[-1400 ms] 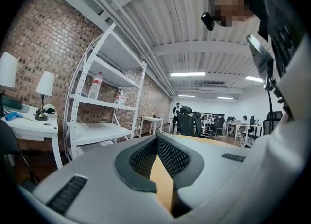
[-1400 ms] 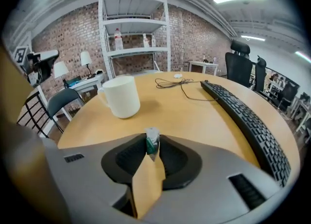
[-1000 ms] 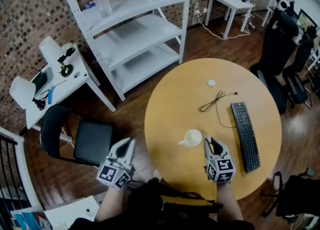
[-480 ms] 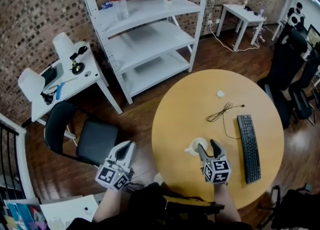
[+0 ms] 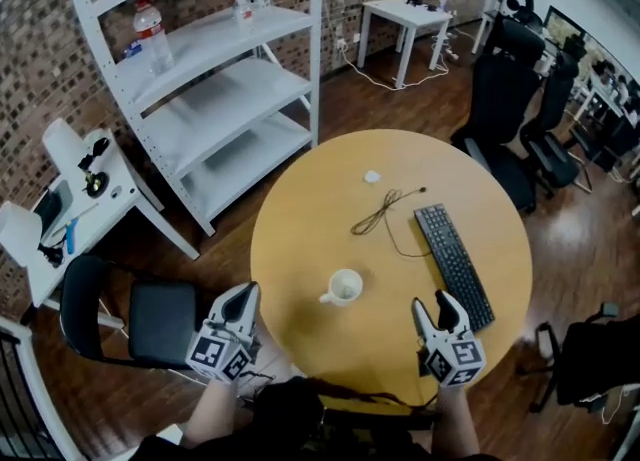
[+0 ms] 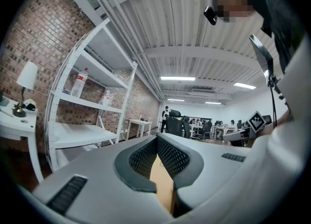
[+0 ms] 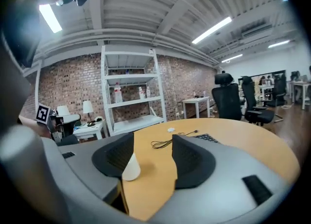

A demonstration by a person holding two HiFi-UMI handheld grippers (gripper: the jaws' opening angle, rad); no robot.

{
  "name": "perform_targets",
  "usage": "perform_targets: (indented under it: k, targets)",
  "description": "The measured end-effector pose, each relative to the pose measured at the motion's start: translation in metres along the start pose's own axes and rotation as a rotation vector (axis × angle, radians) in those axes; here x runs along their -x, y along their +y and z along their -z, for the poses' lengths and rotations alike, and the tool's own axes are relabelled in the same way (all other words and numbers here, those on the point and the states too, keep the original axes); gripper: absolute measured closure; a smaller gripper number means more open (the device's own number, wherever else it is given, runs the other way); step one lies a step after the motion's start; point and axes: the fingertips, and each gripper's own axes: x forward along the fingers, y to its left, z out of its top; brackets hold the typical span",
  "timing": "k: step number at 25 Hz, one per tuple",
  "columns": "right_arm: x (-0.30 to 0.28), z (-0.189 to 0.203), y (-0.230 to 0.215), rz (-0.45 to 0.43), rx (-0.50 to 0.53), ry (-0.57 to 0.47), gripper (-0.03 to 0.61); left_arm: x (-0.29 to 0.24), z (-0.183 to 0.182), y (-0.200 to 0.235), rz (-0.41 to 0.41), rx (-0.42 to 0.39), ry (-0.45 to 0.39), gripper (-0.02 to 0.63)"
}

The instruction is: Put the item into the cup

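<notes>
A white cup [image 5: 342,287] with a handle stands on the round wooden table [image 5: 305,204], near its front. I cannot make out what lies inside it. My right gripper [image 5: 433,305] hovers over the table's near edge, to the right of the cup and apart from it, open with nothing between its fingers. In the right gripper view the cup [image 7: 130,167] shows past the left pad, and the gap of the right gripper [image 7: 151,157] frames bare table. My left gripper [image 5: 244,296] hangs off the table's left edge, its pads together, holding nothing.
A black keyboard [image 5: 455,264] lies right of the cup, just beyond my right gripper. A black cable [image 5: 383,211] and a small white object [image 5: 372,177] lie farther back. A white shelf unit [image 5: 215,79], a black chair [image 5: 130,319] and office chairs [image 5: 510,79] surround the table.
My right gripper was shut beside the cup, then open over it. It has since drawn back right toward the near edge. The head view has shifted. The left gripper has stayed put.
</notes>
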Motion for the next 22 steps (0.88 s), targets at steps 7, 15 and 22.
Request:
perform_targets:
  k: [7,15,22]
  targets:
    - [0.114,-0.036,-0.087,0.303,-0.096,-0.235,0.387,-0.071,-0.021,-0.062,0.162,-0.056,-0.012,0.617]
    - [0.192,-0.036,-0.117,0.465,-0.149,-0.377,0.477,-0.107,-0.025,-0.115,0.303,-0.066,-0.010,0.617]
    - [0.201,-0.041,-0.115,0.500,-0.101,-0.384,0.572,-0.111,-0.022,-0.126,0.315,-0.047,-0.004,0.617]
